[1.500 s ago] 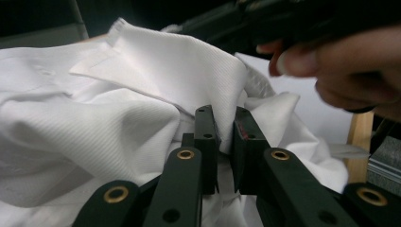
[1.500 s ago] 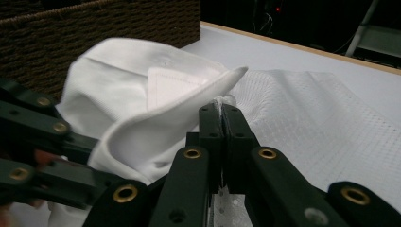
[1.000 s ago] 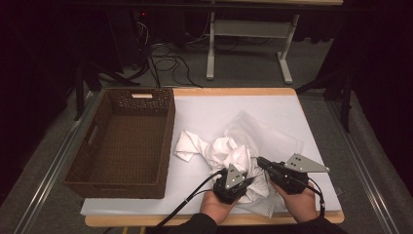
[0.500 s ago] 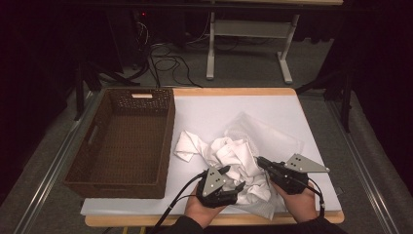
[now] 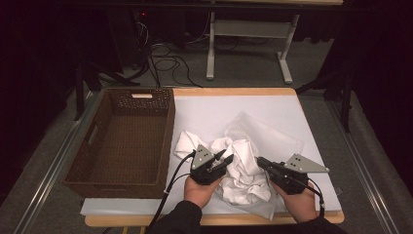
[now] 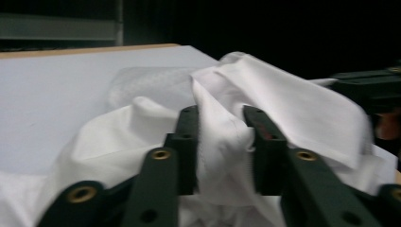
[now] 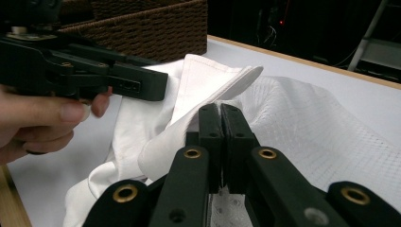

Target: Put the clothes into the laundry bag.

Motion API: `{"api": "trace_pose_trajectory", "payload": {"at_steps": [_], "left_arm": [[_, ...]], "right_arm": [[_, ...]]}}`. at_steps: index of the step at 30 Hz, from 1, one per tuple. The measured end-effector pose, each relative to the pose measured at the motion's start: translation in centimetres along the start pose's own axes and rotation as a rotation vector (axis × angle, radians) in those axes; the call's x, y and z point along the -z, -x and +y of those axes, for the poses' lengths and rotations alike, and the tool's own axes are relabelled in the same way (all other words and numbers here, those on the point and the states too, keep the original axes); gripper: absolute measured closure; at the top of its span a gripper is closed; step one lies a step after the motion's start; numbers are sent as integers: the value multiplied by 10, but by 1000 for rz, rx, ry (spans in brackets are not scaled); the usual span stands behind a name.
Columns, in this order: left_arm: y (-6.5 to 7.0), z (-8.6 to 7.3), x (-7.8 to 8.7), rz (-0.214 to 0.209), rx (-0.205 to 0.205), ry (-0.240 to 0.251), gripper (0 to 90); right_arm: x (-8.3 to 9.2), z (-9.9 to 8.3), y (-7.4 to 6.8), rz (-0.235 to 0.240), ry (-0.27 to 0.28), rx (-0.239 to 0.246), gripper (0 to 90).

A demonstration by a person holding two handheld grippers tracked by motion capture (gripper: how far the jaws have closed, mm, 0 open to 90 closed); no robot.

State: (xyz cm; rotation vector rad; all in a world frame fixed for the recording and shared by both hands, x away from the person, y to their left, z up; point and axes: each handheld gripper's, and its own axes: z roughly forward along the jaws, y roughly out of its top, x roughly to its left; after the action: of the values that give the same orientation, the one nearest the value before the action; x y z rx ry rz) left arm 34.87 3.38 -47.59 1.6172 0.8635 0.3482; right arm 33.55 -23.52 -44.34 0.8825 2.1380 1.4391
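The crumpled white cloth point(image 5: 241, 170) lies near the bench's point(image 5: 292, 112) front edge. The left tongs point(image 6: 221, 142) have just closed on a fold; the right tongs point(image 7: 220, 124) pinch its hem. A brown wicker basket point(image 5: 122, 141) stands along the left edge.

A crumpled white shirt point(image 5: 243, 170) lies on a white table covering point(image 5: 209, 112), with a white mesh-patterned bag point(image 5: 265, 136) of fine woven squares beneath it. The wicker basket point(image 5: 122, 141) is dark brown with a close weave and carries a pale tag point(image 5: 141, 96) on its far rim. Both the left gripper point(image 5: 221, 161) and the right gripper point(image 5: 263, 163) are black with brass-coloured rivets; each bears a grey plate. The table edge point(image 5: 234, 91) looks light wood-toned, possibly orange-tan.
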Motion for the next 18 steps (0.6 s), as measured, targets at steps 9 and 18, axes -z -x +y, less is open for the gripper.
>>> {"api": "trace_pose_trajectory", "payload": {"at_steps": [9, 18], "left_arm": [[43, -11, -7, -119, -130, -67, 815], [46, -27, -43, -94, -158, -215, 815]], "right_arm": [[-2, 1, -1, -2, 0, 7, 898], [0, 3, -5, 21, 11, 12, 898]]}}
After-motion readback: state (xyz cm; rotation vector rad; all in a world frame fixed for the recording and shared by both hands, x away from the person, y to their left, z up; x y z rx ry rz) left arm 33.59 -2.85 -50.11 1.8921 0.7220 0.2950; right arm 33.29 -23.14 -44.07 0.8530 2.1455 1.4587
